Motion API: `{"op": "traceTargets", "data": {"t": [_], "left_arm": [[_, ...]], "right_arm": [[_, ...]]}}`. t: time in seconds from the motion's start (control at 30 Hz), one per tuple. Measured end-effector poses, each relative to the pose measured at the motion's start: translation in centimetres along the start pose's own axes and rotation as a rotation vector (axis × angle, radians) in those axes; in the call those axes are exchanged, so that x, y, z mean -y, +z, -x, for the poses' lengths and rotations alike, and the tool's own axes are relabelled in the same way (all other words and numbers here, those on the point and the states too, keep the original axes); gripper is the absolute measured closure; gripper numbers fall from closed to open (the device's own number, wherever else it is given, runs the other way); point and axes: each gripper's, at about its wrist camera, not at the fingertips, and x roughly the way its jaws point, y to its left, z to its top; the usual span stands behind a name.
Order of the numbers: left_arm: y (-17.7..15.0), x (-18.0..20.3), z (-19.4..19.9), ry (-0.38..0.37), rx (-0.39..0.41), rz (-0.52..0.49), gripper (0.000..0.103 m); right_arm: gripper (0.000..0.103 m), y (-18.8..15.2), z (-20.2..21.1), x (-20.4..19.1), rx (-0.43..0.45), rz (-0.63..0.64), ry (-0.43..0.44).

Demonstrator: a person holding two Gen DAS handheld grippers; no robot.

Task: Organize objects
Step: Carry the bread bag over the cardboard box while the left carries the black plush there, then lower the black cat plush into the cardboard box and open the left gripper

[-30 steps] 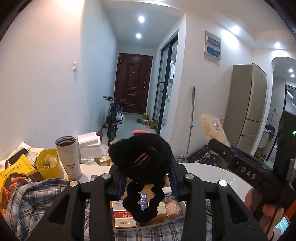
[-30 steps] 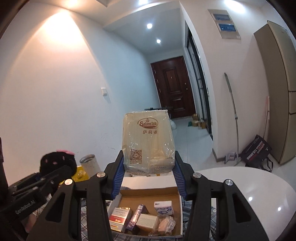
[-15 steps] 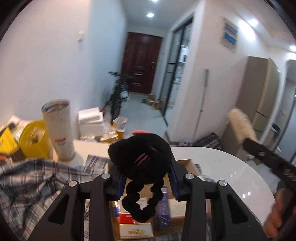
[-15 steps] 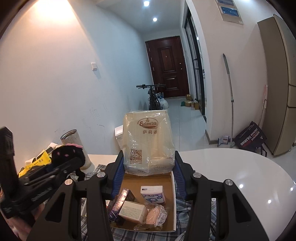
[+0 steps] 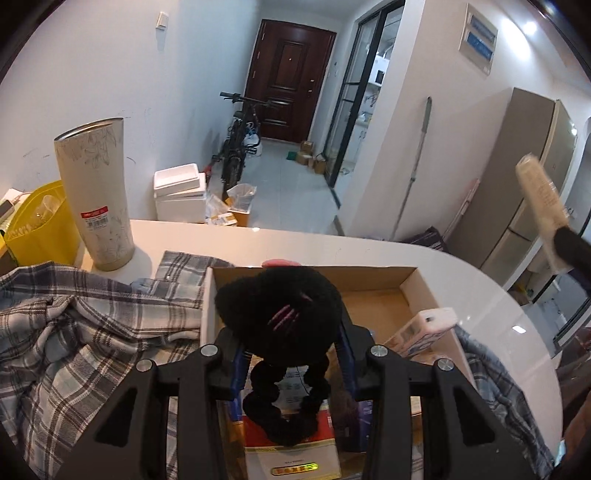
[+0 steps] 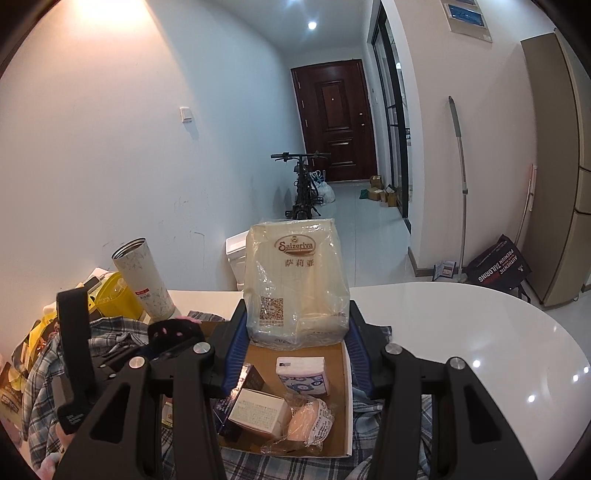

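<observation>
Recessed ceiling lights (image 6: 312, 25) give even, fairly bright indoor light; a warm glow washes the wall at the right-wrist view's upper left. Small glare spots sit on the glossy white surface (image 6: 480, 332). Both fisheye views bend straight lines, with dark vignetted corners. Focus is sharp.

The left claw (image 5: 291, 354) points forward and downward, its jaws opening, with a black plush toy (image 5: 280, 314) between the blue pads (image 5: 236, 373). The right claw (image 6: 295, 332) also tilts downward, its pads pressed on both sides of a wrapped napkin pack (image 6: 297, 280), held upright. In the right wrist view the left claw sits at about nine o'clock; in the left wrist view the right claw's finger shows at about three o'clock.
</observation>
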Motion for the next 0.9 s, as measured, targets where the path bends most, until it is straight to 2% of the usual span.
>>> {"op": "traceTargets", "data": {"t": [0.23,0.27,0.33,0.47,0.5,0.6,0.67,0.77,0.8,0.9], "left_arm": [[-0.5,-0.3,-1.1,-0.008,-0.058,0.016,0.058],[-0.5,-0.3,-1.1,-0.004,-0.061,0.016,0.055],[-0.6,-0.4,-1.1,0.0,-0.066,0.017,0.039],[-0.3,-0.2,-0.4,-0.01,-0.043,0.019,0.032],[-0.2,-0.2,-0.1,-0.013,-0.035,0.022,0.028],[0.4,-0.1,1.7,-0.016,0.037,0.04,0.025],[1.0,0.4,3.4,0.005,0.113,0.032,0.015],[1.3,1.2,6.0,0.071,0.243,0.005,0.009],[1.3,1.4,6.8,0.096,0.282,-0.003,0.0],[1.5,1.5,8.3,0.102,0.345,-0.003,0.0]], "right_arm": [[0.055,0.1,0.0,-0.1,0.008,0.002,0.006],[0.055,0.1,0.0,-0.1,0.009,0.003,0.005],[0.055,-0.1,-0.1,-0.2,0.007,0.003,0.005],[0.055,0.0,-0.1,-0.2,0.005,0.004,0.012],[0.055,0.0,-0.1,-0.1,0.005,0.002,0.011],[0.055,0.0,-0.1,0.1,0.009,-0.007,0.013],[0.055,0.0,0.0,0.1,0.01,-0.009,0.018],[0.055,0.0,0.1,0.0,0.016,-0.007,0.025],[0.055,-0.1,0.1,-0.1,0.016,-0.006,0.027],[0.055,-0.4,-0.1,-0.4,0.008,-0.001,0.031]]}}
